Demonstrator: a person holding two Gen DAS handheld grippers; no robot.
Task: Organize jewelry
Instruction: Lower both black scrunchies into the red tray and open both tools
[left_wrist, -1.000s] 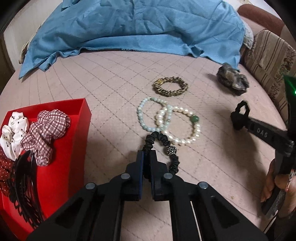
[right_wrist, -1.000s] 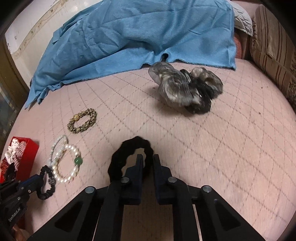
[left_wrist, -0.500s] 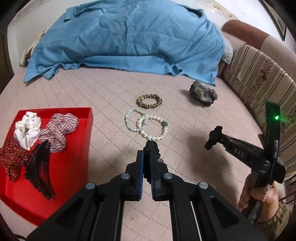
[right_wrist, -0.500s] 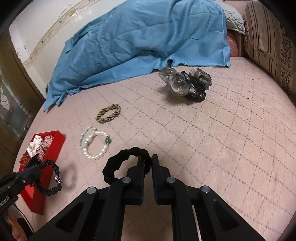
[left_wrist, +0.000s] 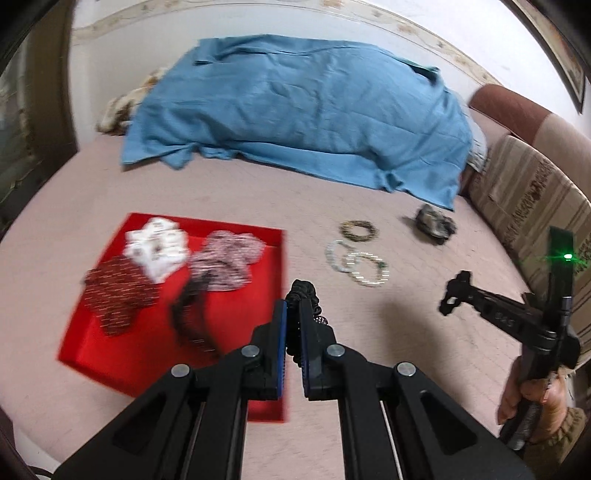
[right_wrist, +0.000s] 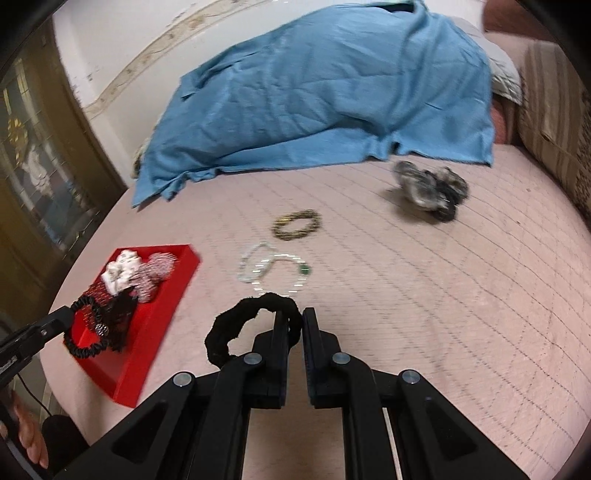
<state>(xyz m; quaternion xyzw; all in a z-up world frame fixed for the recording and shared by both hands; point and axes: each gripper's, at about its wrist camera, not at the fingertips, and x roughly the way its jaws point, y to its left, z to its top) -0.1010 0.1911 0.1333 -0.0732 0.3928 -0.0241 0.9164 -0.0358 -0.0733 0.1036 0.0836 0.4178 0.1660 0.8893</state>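
Bedspread (left_wrist: 221, 192), pink and quilted, carries everything here, read from its left edge to its right. Near the left edge sits a red tray (left_wrist: 147, 354) holding a dark red patterned scrunchie (left_wrist: 114, 291), a white dotted scrunchie (left_wrist: 157, 249), a checked scrunchie (left_wrist: 229, 258) and a black hair piece (left_wrist: 188, 314). Above the tray's right rim hangs the left gripper (left_wrist: 293, 314), its fingers pinched tight on a thin black beaded hair tie (right_wrist: 86, 332), whose loop dangles over the tray in the right wrist view. Toward the middle of the bed lie two overlapping pearl bracelets (left_wrist: 358, 262), one with a green bead, and just beyond them a bronze bracelet (left_wrist: 358, 229). The right gripper (right_wrist: 295, 325) hangs over the front of the bed, near the pearls, its fingers clamped on a thick black scrunchie (right_wrist: 236, 325) that loops out to their left. Further right, near the blue blanket's (left_wrist: 295, 110) hem, rests a grey and black scrunchie (right_wrist: 428, 190). A striped cushion (left_wrist: 532, 206) lines the right edge. A hand (left_wrist: 535, 398) grips the right tool's handle. Both views are blurred.
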